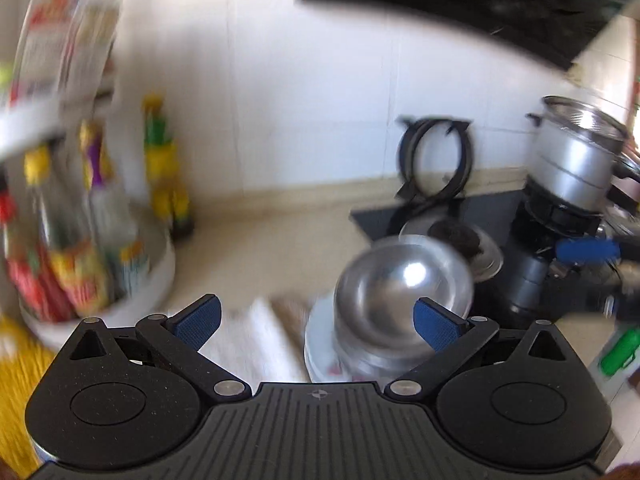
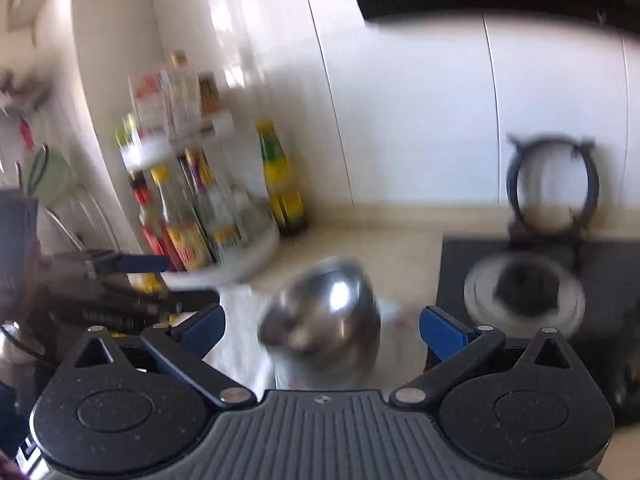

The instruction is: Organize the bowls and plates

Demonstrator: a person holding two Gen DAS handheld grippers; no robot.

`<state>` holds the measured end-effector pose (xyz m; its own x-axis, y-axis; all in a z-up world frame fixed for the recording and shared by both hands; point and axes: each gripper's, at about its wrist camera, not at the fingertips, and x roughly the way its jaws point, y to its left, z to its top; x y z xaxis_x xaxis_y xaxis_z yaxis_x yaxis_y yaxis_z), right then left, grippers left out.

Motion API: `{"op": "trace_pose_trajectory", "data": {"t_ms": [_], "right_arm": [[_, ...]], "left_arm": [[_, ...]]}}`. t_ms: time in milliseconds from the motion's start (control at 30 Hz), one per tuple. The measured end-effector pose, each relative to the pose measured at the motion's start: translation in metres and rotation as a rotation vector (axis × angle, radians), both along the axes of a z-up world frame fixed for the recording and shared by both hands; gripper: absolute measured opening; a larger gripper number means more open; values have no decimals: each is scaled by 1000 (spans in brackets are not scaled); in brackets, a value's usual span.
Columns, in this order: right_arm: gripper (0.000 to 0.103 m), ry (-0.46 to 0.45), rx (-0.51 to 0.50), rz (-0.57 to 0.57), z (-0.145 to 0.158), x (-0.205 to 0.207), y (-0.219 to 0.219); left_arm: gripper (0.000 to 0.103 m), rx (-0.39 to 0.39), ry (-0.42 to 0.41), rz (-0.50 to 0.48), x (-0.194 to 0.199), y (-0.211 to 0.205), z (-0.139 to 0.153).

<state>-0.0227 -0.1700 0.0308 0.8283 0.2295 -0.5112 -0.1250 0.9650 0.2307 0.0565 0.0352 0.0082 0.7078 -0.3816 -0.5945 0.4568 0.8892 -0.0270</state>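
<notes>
Above inverted steel bowl (image 1: 404, 292), both hand-held grippers gape.

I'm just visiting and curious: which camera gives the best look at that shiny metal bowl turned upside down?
The left wrist view. There the bowl is less blurred, and you can see it resting upside down on a white plate. The right wrist view shows the same bowl more smeared, its base hard to make out.
</notes>
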Motion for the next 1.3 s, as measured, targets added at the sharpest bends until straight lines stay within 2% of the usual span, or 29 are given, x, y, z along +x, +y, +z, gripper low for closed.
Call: {"op": "trace_pose_trajectory", "data": {"t_ms": [67,167,233,367,600,700,867,1300], "right_arm": [[103,42,27,-30,-16,-3,6],[103,32,32,-100,-26,-6,5],[103,51,3,-128,-28,-11,4],[103,64,-17,-138,-32,-16,2],[103,130,-40,-263,-39,-26,-23],[103,155,-63,-269,-42,-30,-24],[103,142,-86,-267,-38,-41,-23],[103,137,-102,-265,-29,-58,-23]], "left_arm": [[103,24,45,83,-2,-1,-16],[103,-17,107,156,-9,6,-29],[103,-41,123,199,-14,8,-30],[103,-8,135,276,-22,-4,-32],[103,2,132,315,-58,-25,-31],[103,17,128,320,-72,-36,-34],[103,11,122,346,-86,-44,-34],[103,17,110,359,-101,-47,-31]]}}
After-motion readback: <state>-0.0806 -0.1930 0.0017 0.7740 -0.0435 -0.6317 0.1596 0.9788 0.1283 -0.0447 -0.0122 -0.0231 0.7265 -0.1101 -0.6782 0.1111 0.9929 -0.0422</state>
